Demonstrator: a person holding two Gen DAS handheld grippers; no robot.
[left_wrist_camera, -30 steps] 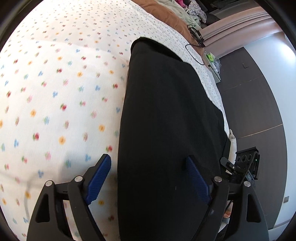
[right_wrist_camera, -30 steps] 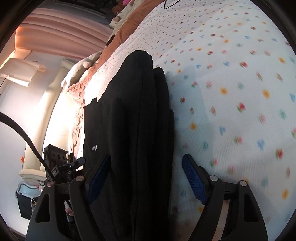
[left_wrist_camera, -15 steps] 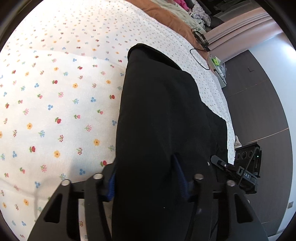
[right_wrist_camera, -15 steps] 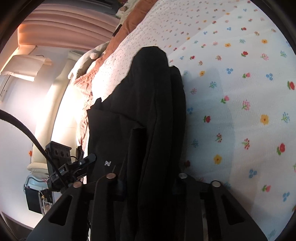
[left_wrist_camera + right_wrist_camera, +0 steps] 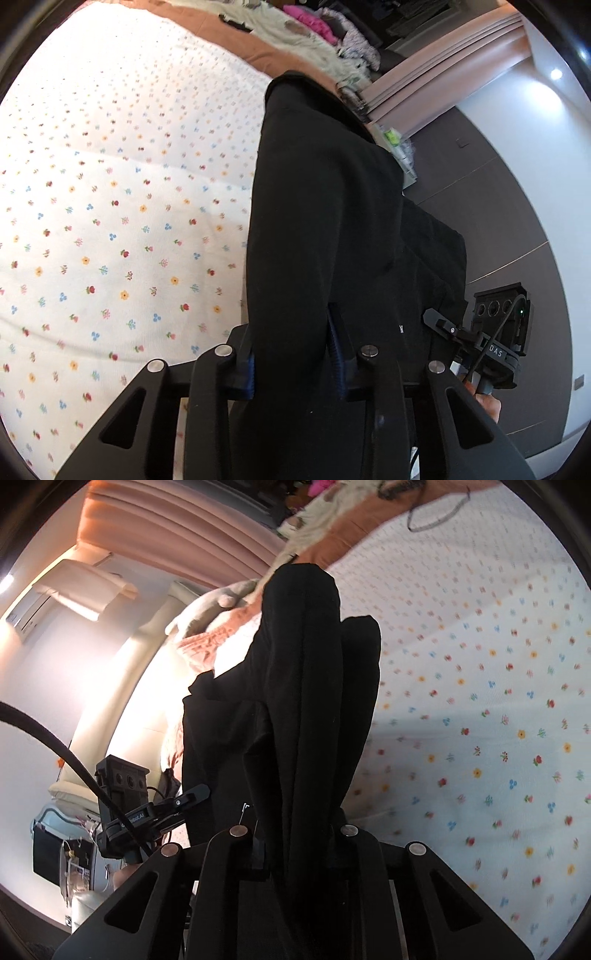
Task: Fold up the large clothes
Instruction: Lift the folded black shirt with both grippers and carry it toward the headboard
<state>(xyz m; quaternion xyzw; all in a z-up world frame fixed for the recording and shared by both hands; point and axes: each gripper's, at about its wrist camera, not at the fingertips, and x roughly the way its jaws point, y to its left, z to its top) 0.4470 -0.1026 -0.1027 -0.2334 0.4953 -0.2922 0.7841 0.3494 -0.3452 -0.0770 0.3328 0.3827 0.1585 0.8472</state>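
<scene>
Both the left gripper (image 5: 291, 354) and right gripper (image 5: 297, 845) had fingers clamped on the black garment (image 5: 325, 221), lifted over the bed (image 5: 110, 184). Mid-fold, probably; next, lay it flat on the bed.

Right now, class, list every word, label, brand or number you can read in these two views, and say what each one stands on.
"DAS": on the right hand-held gripper body, seen from the left wrist view; further letters may be hidden.
"...obotAI": on the left hand-held gripper body, seen from the right wrist view; its first letters are unclear.
Small white logo on the black garment: too small to read.
</scene>
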